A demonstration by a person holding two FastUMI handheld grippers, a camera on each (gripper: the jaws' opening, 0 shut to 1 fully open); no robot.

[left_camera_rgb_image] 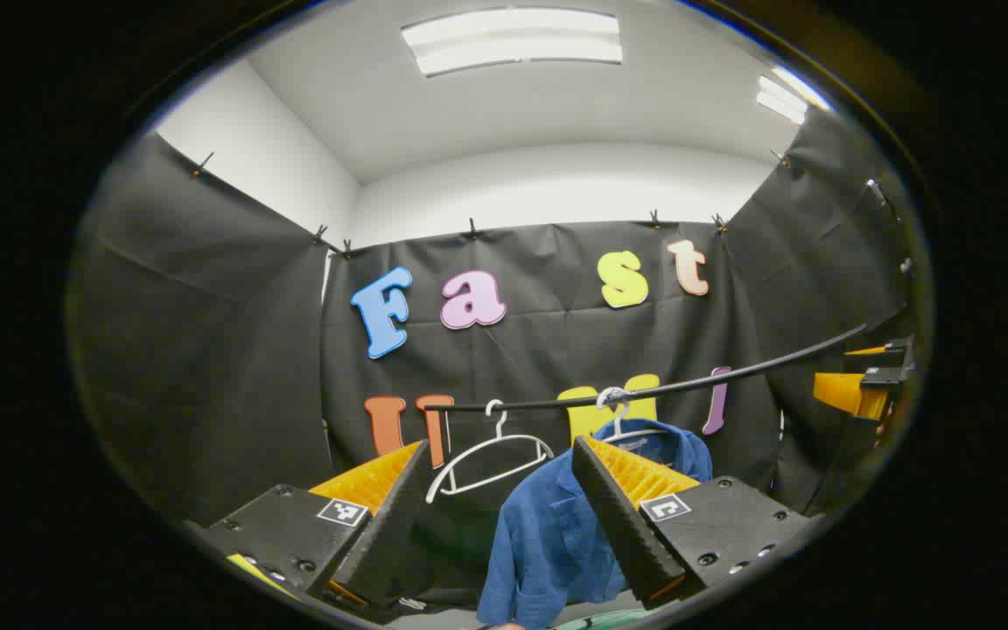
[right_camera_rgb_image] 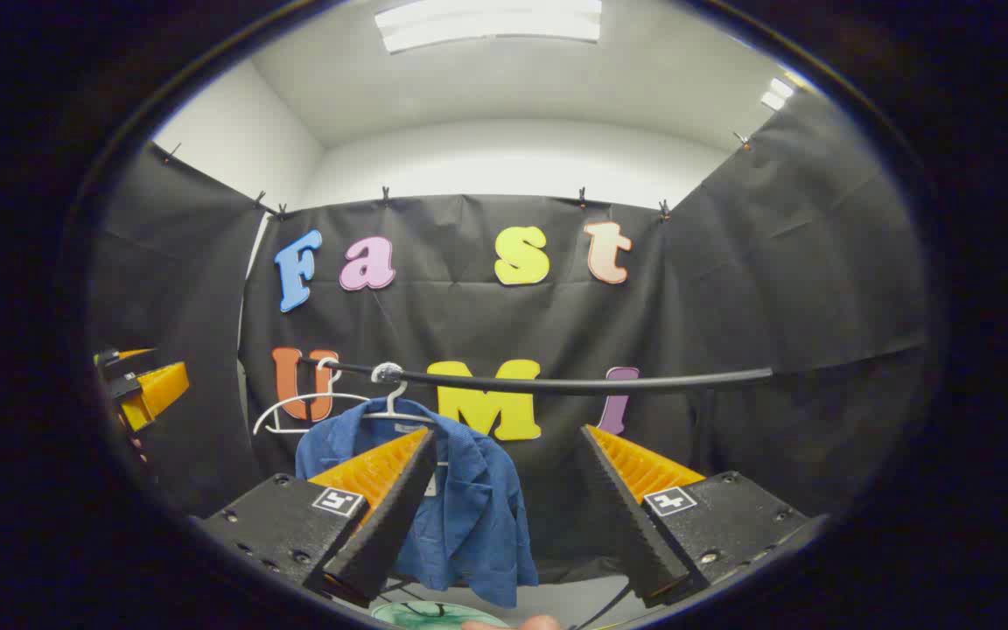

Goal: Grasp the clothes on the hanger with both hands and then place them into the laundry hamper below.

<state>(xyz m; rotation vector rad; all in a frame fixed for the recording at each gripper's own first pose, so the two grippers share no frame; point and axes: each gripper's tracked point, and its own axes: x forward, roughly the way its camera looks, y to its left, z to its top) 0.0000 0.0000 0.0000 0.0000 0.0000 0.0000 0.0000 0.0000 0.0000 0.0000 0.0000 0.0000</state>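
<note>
The blue shirt is soft woven cloth, matt, with loose folds and creases. Its hanger and the empty hanger beside it look like smooth white plastic, or coated wire. The rail is smooth and black with a slight sheen. Each gripper's 2 jaws carry ribbed orange plastic faces backed by rough black foam-like pads; the bodies are matt black plates with screws.

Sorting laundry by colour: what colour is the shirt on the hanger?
Blue; the shirt shows best in the right gripper view.
</note>
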